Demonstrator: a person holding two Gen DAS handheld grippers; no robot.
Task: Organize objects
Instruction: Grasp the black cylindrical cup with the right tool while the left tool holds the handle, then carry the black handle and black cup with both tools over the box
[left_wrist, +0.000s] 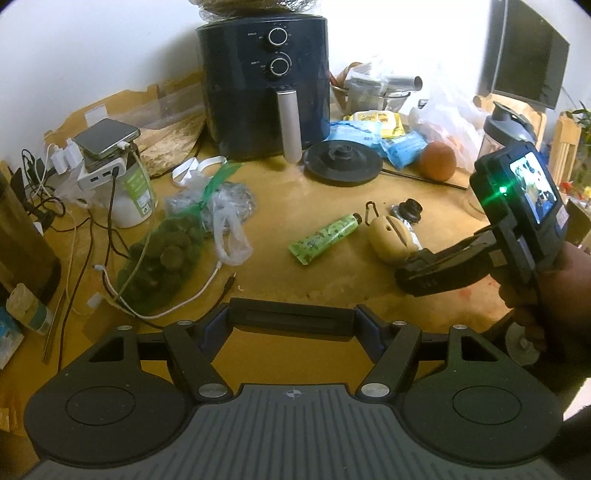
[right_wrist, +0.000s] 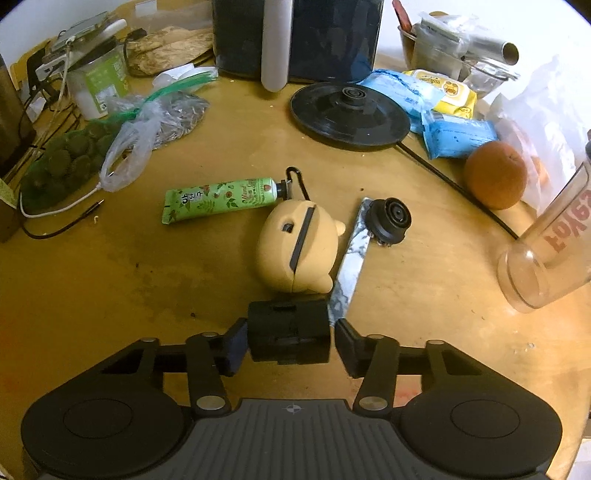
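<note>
I see a small black box (right_wrist: 289, 331) sitting between the fingers of my right gripper (right_wrist: 290, 341), low on the tabletop (right_wrist: 110, 280); the left pad touches its side while the right pad stands just off its other side, so I count the jaws as narrowed around the box but not yet clamped on it. My left gripper (left_wrist: 291, 323) holds a flat black bar (left_wrist: 291, 316) across its jaws, both pads pressed on the bar's ends, hovering above the tabletop. Just beyond the black box lies a rounded yellow case (right_wrist: 297, 245) with a dark slit, and beside it a marbled strip (right_wrist: 351, 258) with a round black knob (right_wrist: 391, 219) at its far end. A green tube (right_wrist: 221, 199) lies on its side left of the case, its cap near a black carabiner (right_wrist: 295, 177). Farther back I see a black round kettle base (right_wrist: 351, 114), an orange (right_wrist: 495, 175), blue packets (right_wrist: 458, 138) and a dark air fryer (left_wrist: 264, 85). At the left are a net of green fruit (left_wrist: 162, 264), a clear plastic bag (left_wrist: 221, 210) and tangled cables (left_wrist: 92, 236). A clear bottle (right_wrist: 550, 247) lies tilted at the right
</note>
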